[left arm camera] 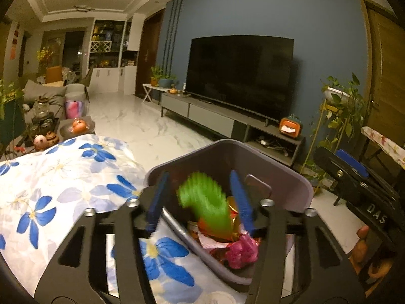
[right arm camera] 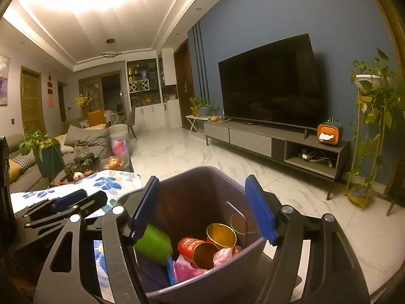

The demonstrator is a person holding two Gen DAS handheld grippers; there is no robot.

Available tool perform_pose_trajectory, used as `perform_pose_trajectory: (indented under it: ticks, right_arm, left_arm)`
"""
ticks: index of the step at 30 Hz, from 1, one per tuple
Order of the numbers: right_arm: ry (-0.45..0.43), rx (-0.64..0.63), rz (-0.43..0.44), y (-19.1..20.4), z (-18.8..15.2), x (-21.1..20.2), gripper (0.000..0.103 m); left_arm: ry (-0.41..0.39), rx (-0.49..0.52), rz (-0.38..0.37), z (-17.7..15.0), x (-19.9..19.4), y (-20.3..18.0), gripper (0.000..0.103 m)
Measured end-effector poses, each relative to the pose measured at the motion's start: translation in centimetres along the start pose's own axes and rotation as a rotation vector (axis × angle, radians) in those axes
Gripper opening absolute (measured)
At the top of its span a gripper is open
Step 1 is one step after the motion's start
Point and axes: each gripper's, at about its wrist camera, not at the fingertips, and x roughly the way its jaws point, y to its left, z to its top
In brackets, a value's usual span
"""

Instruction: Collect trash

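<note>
Left gripper (left arm camera: 200, 200): jaws spread wide, holding nothing. A green cup (left arm camera: 206, 204) shows between them, blurred, apart from both pads, over the mouth of the bin (left arm camera: 286, 177). Judged to be dropping into the bin; the blur fits that, but contact with the load below cannot be told.

Right gripper (right arm camera: 202, 210): jaws also wide apart and empty, poised above the same bin (right arm camera: 207, 172). In this view the green cup (right arm camera: 153, 243) sits at about 8 o'clock inside the bin, just under the left pad, its edges smeared.

Bin contents, right wrist view: a red can (right arm camera: 195, 249) on its side at centre, a gold-lined tin (right arm camera: 221, 235) at about 1 o'clock from it, pink wrappers (right arm camera: 187, 266) at 6 o'clock, and something blue beside them, too small to name. The bin stands off the desk's edge, on the floor side.

Desk (left arm camera: 50, 177), flowered cloth: the stretch visible at 9 to 10 o'clock of the left gripper shows no loose trash. Tea things and an orange item sit on a farther table, not obviously rubbish.

Progress, as a judgement: several pieces are in, the green cup is going in now. What remains cannot be settled; much of the desk lies out of view.
</note>
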Motion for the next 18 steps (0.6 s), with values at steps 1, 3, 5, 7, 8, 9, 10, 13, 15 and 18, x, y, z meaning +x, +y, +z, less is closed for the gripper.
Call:
perform_pose_trajectory:
  ticks: [1, 3, 5, 7, 8, 9, 10, 13, 15, 18]
  right_arm:
    - [0.001, 0.001, -0.003, 0.1, 0.0, -0.2, 0.070]
    - [0.008, 0.003, -0.021, 0.4, -0.2, -0.9, 0.076]
    - [0.013, -0.002, -0.017, 0.9, -0.4, -1.6, 0.081]
    - [0.025, -0.010, -0.011, 1.5, -0.7, -2.1, 0.085]
    - [0.033, -0.018, -0.006, 2.0, -0.9, -2.5, 0.088]
    - [0.038, -0.023, 0.000, 2.4, -1.2, -2.9, 0.088]
    - [0.045, -0.028, 0.006, 2.9, -1.4, -3.4, 0.088]
    - [0.062, -0.039, 0.026, 4.3, -1.9, -4.6, 0.094]
    - [0.073, -0.042, 0.045, 5.1, -2.4, -5.5, 0.097]
    - [0.086, -0.058, 0.064, 6.4, -2.6, -6.9, 0.097]
  left_arm:
    - [-0.003, 0.000, 0.005, -0.1, -0.4, 0.1, 0.059]
    - [-0.008, 0.001, 0.038, -0.3, -1.5, 0.5, 0.067]
    - [-0.030, 0.006, 0.080, -0.6, -3.2, 0.8, 0.076]
    - [-0.048, 0.015, 0.141, -1.0, -5.0, 1.2, 0.083]
    - [-0.050, 0.019, 0.166, -1.3, -5.9, 1.4, 0.084]
    - [-0.045, 0.019, 0.187, -1.5, -6.8, 1.7, 0.085]
    - [-0.041, 0.018, 0.203, -1.8, -7.6, 2.0, 0.087]
    - [-0.034, 0.018, 0.264, -2.8, -10.5, 2.9, 0.091]
    - [-0.030, 0.019, 0.327, -3.5, -12.6, 3.6, 0.095]
    - [-0.027, 0.002, 0.382, -4.4, -15.5, 4.5, 0.097]
